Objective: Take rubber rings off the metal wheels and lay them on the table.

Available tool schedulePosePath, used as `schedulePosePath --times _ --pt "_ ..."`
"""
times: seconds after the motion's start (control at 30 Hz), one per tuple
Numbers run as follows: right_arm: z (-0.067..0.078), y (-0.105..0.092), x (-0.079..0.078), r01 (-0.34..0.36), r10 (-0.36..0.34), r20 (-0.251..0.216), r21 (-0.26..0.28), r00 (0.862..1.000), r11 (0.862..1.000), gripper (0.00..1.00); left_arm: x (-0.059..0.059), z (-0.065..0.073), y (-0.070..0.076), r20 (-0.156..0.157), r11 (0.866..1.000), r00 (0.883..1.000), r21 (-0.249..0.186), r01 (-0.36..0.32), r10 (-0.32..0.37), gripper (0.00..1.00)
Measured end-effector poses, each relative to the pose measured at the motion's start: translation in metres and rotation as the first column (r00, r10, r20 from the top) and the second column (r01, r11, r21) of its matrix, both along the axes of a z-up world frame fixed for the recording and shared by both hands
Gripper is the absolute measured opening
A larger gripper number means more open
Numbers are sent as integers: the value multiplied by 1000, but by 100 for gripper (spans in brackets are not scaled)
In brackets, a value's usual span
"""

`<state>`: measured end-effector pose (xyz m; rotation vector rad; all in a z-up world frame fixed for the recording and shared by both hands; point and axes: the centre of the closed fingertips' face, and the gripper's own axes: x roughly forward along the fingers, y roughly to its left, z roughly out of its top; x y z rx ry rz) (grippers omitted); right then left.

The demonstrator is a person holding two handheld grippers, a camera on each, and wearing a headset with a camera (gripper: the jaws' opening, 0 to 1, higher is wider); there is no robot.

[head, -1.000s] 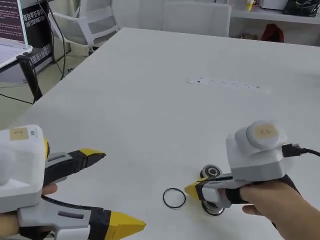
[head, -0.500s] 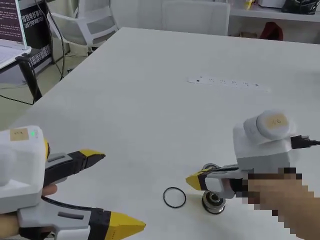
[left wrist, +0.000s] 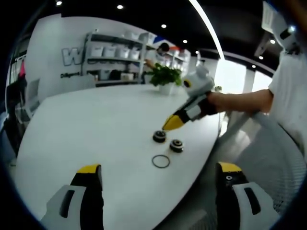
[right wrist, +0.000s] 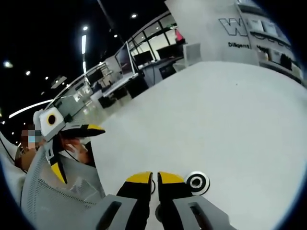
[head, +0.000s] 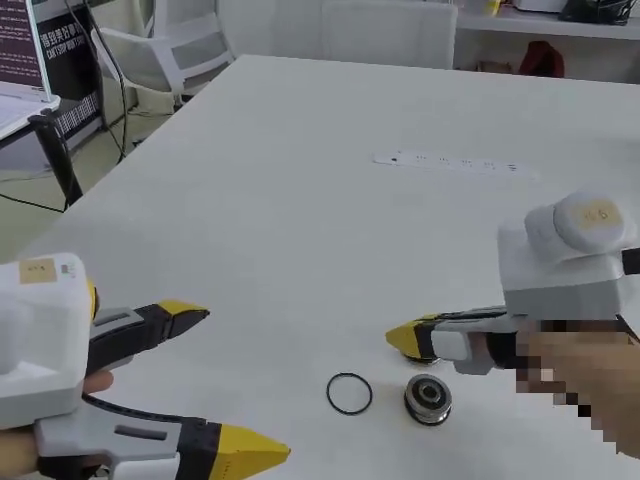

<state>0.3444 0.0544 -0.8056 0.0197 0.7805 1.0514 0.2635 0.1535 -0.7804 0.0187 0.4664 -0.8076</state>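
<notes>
left gripper [head: 235, 380]: jaws held wide apart, nothing gripped | right gripper [head: 402, 338]: yellow tips pressed together | thin black rubber ring [head: 349, 393]: laid flat on white table [head: 300, 180], at 9 o'clock of round metal wheel [head: 428, 398]

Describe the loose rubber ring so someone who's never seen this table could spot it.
Start at the white table, near edge. Left of the metal wheel lies the rubber ring. It is a thin, flat black hoop with bare table inside, unlike the thick shiny wheel.
</notes>
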Motion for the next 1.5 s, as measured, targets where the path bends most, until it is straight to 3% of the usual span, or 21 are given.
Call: schedulePosePath --times 0.33,0.5,0.63,0.83,0.97,1.07,1.27,1.43,1.5 --pt "24 -9 7 44 -45 11 71 999 997 5 0 0 -1 -2 1000 1000 -3 3 -3 100" --pt "29 -25 18 83 -86 43 57 995 995 6 0 0 -1 -1 1000 1000 -4 8 -8 100" --pt "33 -42 25 112 -115 62 58 991 992 7 1 1 -2 -4 999 1000 -34 2 -2 100" --pt "25 -70 29 131 -131 81 2 988 991 9 0 2 -3 4 1000 1000 -23 9 -9 100" --pt "14 -78 17 70 -65 87 -59 994 996 9 -2 1 -5 10 999 999 15 35 -36 100" --pt "2 -81 2 -1 14 94 -129 996 992 9 -2 5 -8 32 998 998 35 58 -60 100" --pt "-14 -78 -14 -82 92 52 -170 994 982 11 0 10 -12 43 990 992 88 111 -115 100" --pt "-25 -76 -22 -138 146 26 -197 989 971 12 11 39 -22 105 986 982 85 146 -154 100" --pt "-27 -75 -24 -154 161 19 -199 987 968 13 18 56 -27 152 979 971 112 168 -184 100"
